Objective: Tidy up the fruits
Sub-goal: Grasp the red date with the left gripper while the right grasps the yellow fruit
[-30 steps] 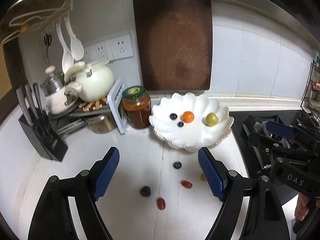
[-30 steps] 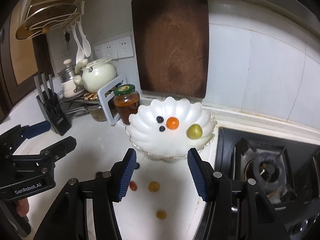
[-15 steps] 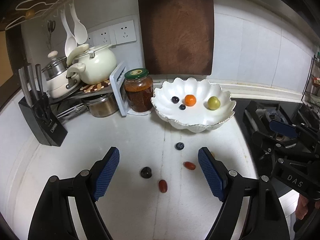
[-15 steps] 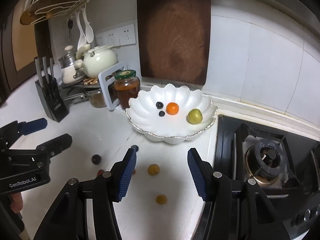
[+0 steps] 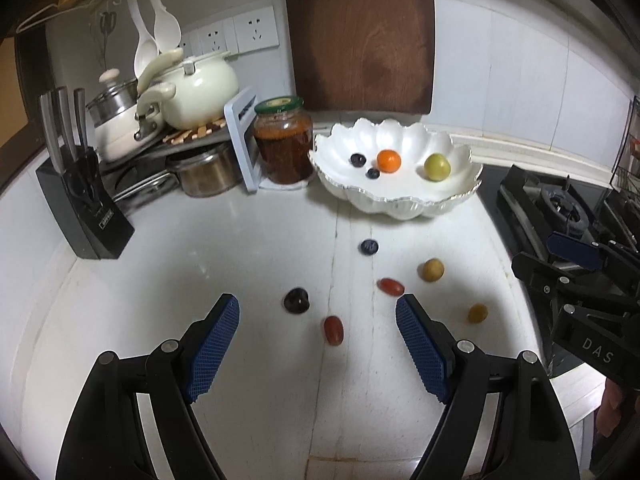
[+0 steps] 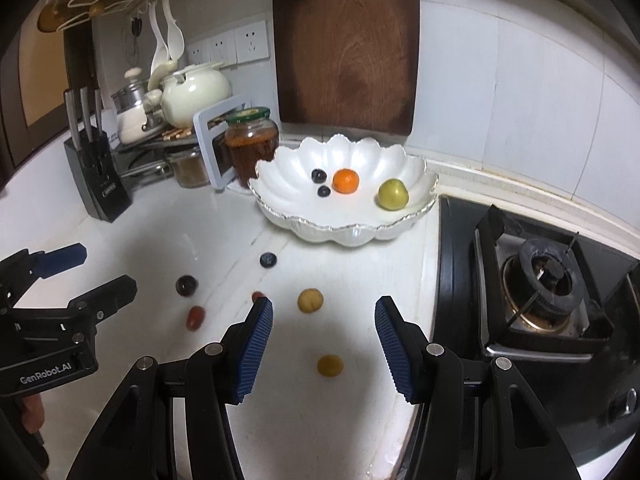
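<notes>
A white scalloped bowl (image 5: pixel 400 200) (image 6: pixel 352 232) at the back of the counter holds an orange fruit (image 5: pixel 389 160), a green fruit (image 5: pixel 437 166) and two blueberries (image 5: pixel 357 159). Loose on the counter lie a blueberry (image 5: pixel 369 247), a dark grape (image 5: pixel 297 300), two red tomatoes (image 5: pixel 333 330) (image 5: pixel 391 286) and two yellow fruits (image 5: pixel 432 270) (image 6: pixel 330 365). My left gripper (image 5: pixel 318 312) stands open above the red tomato and the grape, holding nothing. My right gripper (image 6: pixel 324 316) is open too, with the yellow fruits (image 6: pixel 310 300) showing between its fingers, untouched.
A jar of red preserve (image 5: pixel 285 140) stands left of the bowl. A knife block (image 5: pixel 82 204), pots and a rack fill the back left. A wooden cutting board (image 5: pixel 360 36) leans on the wall. A gas hob (image 6: pixel 544 280) borders the counter on the right.
Both grippers have sunk toward the counter. The bowl and the loose fruits now sit higher and further off in both views. Jaw openings look unchanged.
</notes>
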Demonstrator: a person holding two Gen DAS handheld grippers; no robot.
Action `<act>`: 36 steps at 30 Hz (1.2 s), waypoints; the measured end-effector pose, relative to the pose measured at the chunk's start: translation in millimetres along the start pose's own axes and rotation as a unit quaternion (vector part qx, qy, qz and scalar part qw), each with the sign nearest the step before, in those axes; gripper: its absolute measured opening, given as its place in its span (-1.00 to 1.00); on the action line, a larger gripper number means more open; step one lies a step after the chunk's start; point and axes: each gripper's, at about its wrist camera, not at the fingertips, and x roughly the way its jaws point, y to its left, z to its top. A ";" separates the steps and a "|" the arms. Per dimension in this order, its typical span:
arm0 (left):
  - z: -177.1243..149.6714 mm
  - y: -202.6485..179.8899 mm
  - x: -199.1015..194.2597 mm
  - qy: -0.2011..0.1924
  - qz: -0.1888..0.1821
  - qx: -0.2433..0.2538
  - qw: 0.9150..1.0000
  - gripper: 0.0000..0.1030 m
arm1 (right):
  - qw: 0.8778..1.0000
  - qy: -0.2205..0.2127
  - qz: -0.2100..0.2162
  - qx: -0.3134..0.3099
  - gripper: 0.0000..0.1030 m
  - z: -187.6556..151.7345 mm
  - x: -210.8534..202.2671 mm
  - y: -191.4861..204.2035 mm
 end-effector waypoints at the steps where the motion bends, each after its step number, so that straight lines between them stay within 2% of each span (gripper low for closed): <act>1: -3.2 0.1 2.5 0.002 -0.004 -0.001 1.000 0.57 | 1.000 0.002 0.000 -0.001 0.06 -1.9 1.5 0.5; 4: -10.8 1.7 5.8 0.000 -0.016 -0.011 1.000 0.57 | 1.000 0.006 -0.001 0.002 0.06 -8.8 5.5 1.3; 16: -29.2 2.5 26.6 0.001 -0.020 -0.017 1.000 0.56 | 0.999 0.046 0.002 0.013 0.06 -34.3 31.2 4.0; 34: -43.4 3.9 85.0 0.064 -0.035 -0.039 0.997 0.33 | 0.996 0.084 -0.012 0.025 0.04 -52.1 64.2 4.7; 36: -43.3 4.3 89.5 0.070 -0.038 -0.042 0.996 0.24 | 0.996 0.084 -0.015 0.028 0.03 -51.6 66.4 3.3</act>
